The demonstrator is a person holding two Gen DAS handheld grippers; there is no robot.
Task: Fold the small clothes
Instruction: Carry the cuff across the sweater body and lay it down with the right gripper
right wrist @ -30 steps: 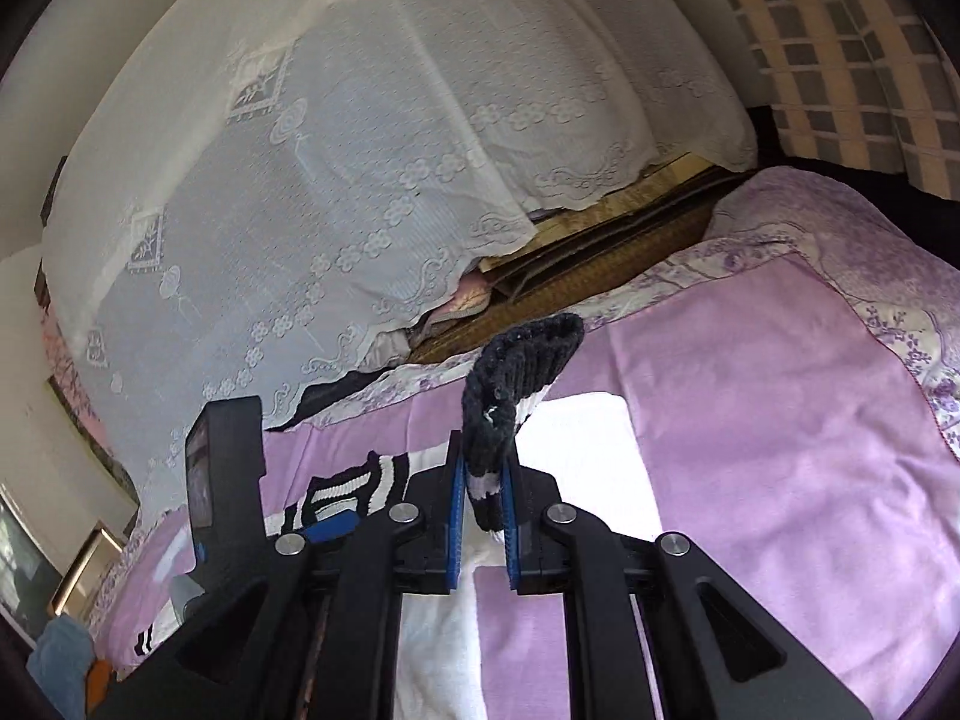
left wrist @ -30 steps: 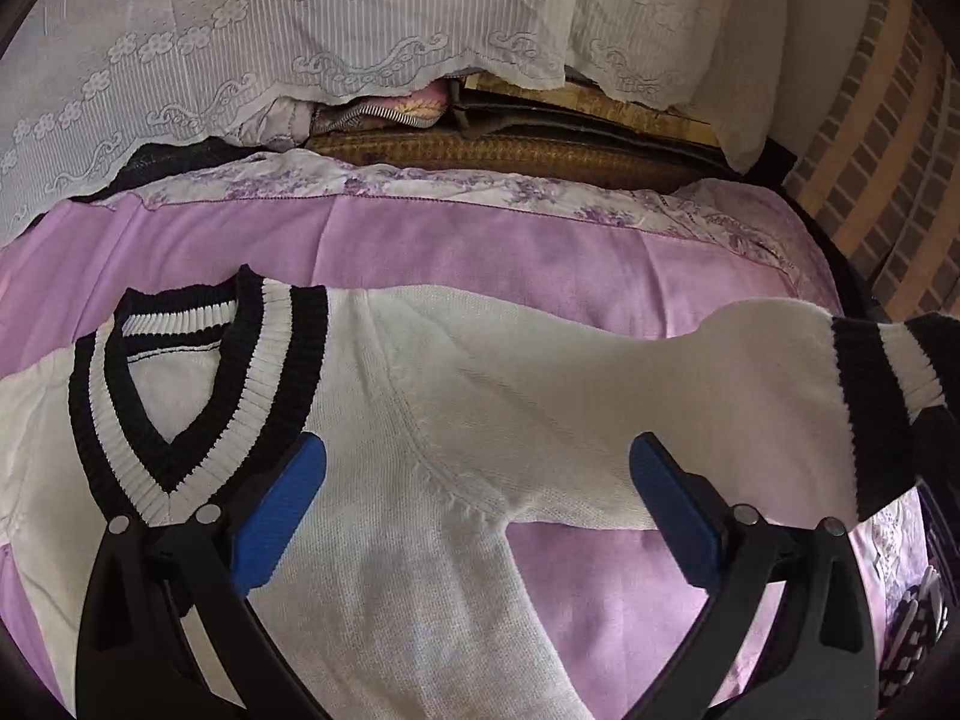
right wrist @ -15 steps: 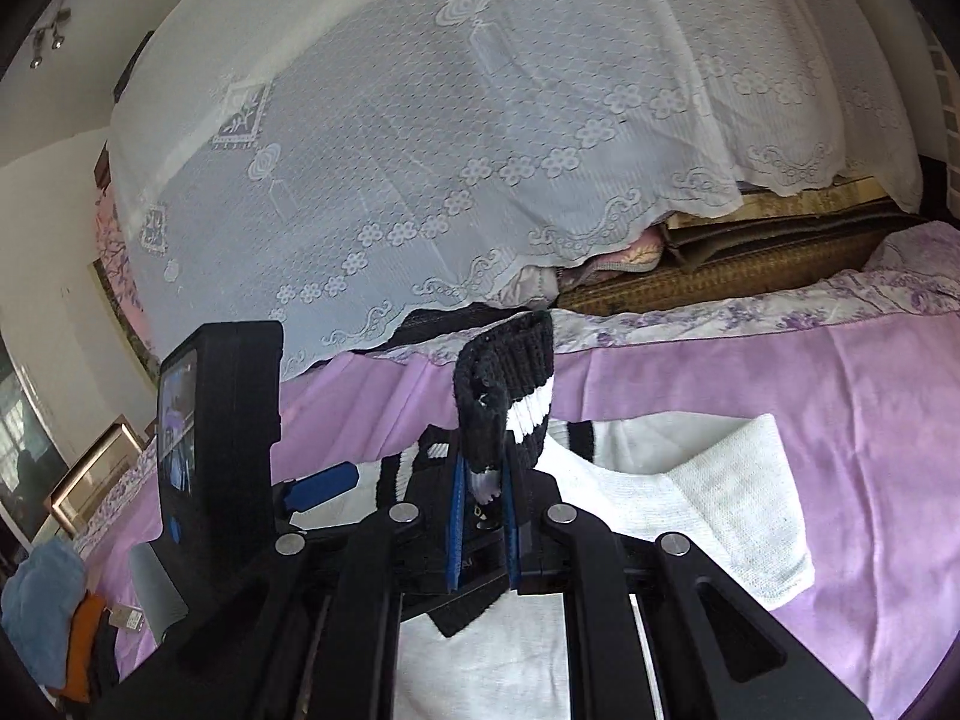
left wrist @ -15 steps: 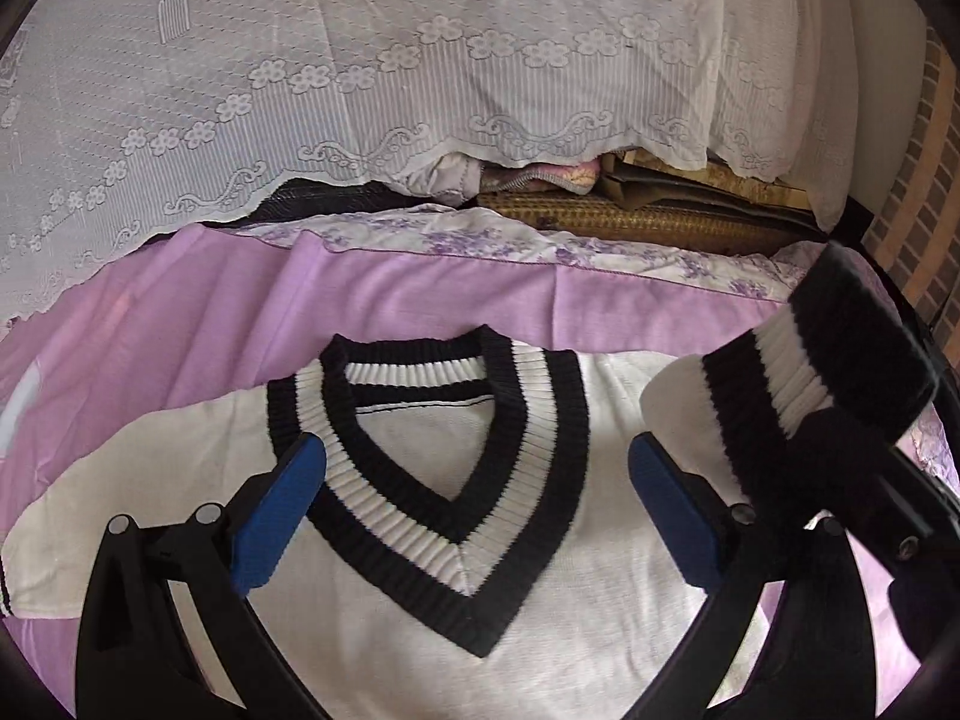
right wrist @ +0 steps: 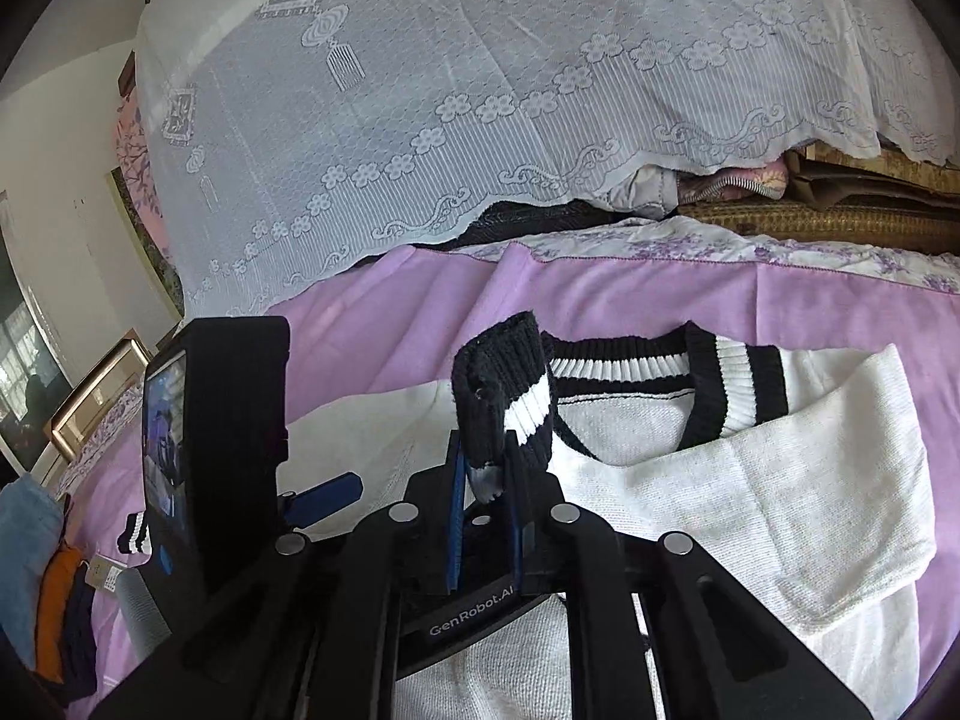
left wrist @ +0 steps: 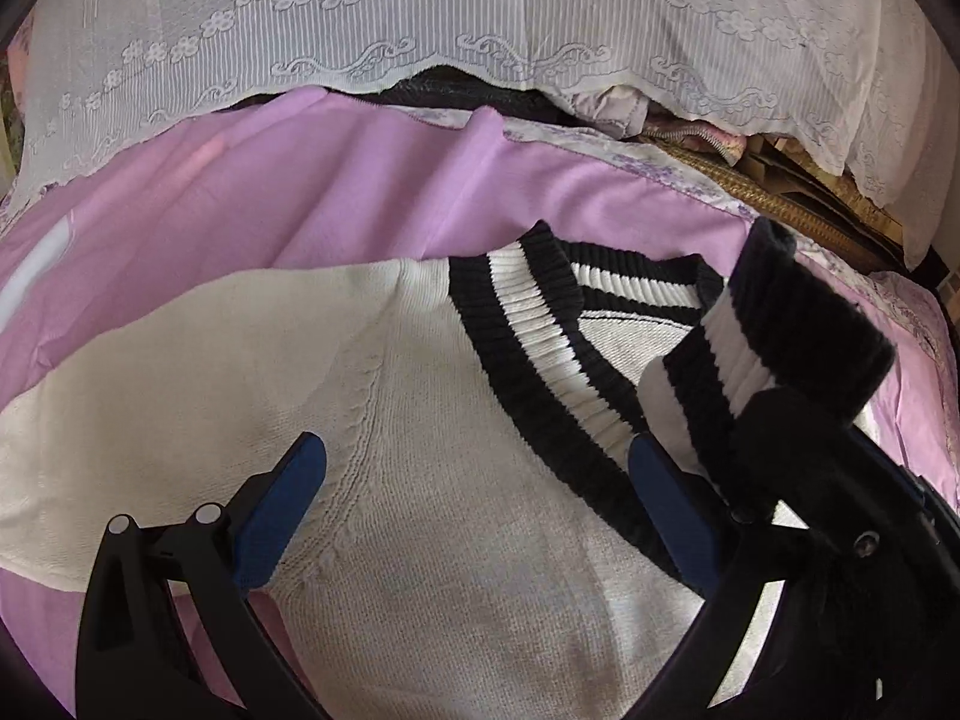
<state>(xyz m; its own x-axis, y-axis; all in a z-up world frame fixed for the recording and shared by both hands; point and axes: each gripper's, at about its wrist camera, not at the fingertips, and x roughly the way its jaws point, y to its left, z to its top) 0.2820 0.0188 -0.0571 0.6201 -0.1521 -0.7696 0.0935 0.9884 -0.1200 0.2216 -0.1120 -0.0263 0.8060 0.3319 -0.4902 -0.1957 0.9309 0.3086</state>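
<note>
Lying flat on a smooth lilac bedsheet (left wrist: 252, 222), a white knitted sweater (left wrist: 432, 480) is showing a fine, even stitch and a ribbed V-neck collar (left wrist: 528, 336) banded in black and white. At the left of the left wrist view, one plain white sleeve is stretching outward across the sheet. The left gripper (left wrist: 474, 504) is hovering over the sweater's chest with its blue-padded jaws standing wide apart and nothing between them; the knit is lying just under and beyond its fingertips. Further right, the other sleeve is folding back across the chest, its thick ribbed cuff (right wrist: 504, 396), black with a white stripe, standing up between the narrow blue pads of the right gripper (right wrist: 483, 474). Those jaws are opening slightly, though the cuff is sitting pinched between them, just in front of the collar. Behind the bed, a white lace cloth (right wrist: 480, 90) with flower borders is draping over a pile of things.
</note>
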